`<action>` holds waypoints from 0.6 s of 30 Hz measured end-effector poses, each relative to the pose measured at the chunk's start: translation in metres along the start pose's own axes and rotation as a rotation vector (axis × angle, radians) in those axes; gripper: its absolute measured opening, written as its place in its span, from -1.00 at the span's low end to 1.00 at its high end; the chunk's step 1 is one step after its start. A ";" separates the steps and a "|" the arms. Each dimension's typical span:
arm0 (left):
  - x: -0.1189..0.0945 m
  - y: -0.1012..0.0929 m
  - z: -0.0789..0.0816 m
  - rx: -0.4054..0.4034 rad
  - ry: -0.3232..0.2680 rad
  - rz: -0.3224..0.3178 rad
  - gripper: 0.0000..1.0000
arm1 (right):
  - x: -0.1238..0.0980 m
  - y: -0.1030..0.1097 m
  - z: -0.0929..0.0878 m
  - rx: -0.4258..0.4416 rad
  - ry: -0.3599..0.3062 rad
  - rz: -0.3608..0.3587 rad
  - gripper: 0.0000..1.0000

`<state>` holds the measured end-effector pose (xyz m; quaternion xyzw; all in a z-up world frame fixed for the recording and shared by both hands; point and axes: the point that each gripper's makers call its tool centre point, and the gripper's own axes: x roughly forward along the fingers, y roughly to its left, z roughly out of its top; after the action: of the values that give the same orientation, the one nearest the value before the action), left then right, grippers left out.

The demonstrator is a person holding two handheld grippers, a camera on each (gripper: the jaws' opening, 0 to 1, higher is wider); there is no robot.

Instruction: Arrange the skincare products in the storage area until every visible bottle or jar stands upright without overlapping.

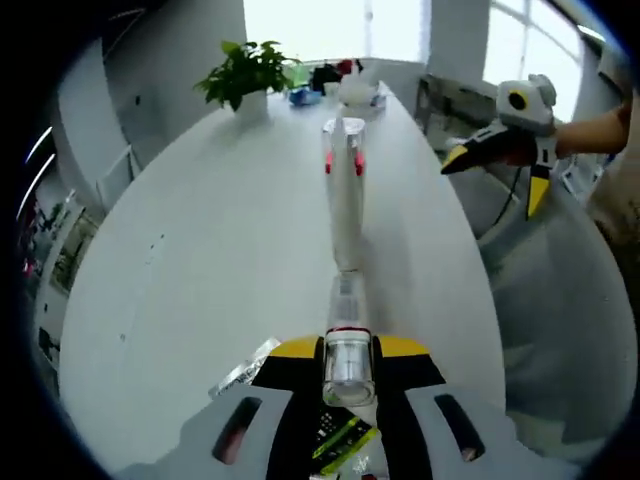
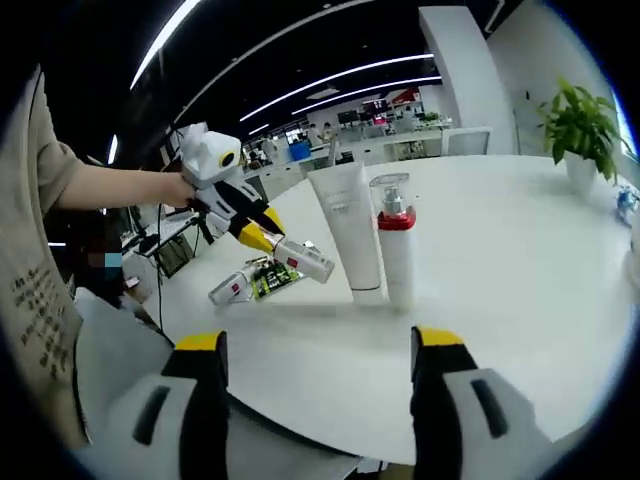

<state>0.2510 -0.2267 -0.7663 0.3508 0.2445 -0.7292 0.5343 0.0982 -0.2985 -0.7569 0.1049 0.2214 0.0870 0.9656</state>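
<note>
The left gripper (image 2: 268, 240) clamps a small bottle (image 2: 303, 259) with its long axis roughly level, held above the table (image 2: 520, 270) just left of the upright tube (image 2: 347, 225), while the right gripper (image 2: 318, 375) waits wide open and farther back.

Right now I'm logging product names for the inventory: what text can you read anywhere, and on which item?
None can be read.
White tube: faint grey print, too small.
Red-collared pump bottle: no print legible.
Green-black sachet: blurred marks.
Small bottle in the left gripper: red band, unreadable.
Person's shirt: blurred lettering.
</note>
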 end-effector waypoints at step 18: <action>-0.036 -0.078 0.025 0.143 0.046 -0.108 -0.71 | 0.032 0.068 0.017 -0.176 0.036 0.262 0.34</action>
<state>0.1774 -0.1987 -0.7239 0.3910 0.2224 -0.7642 0.4621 0.1257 -0.2292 -0.7391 0.0465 0.2146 0.2330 0.9474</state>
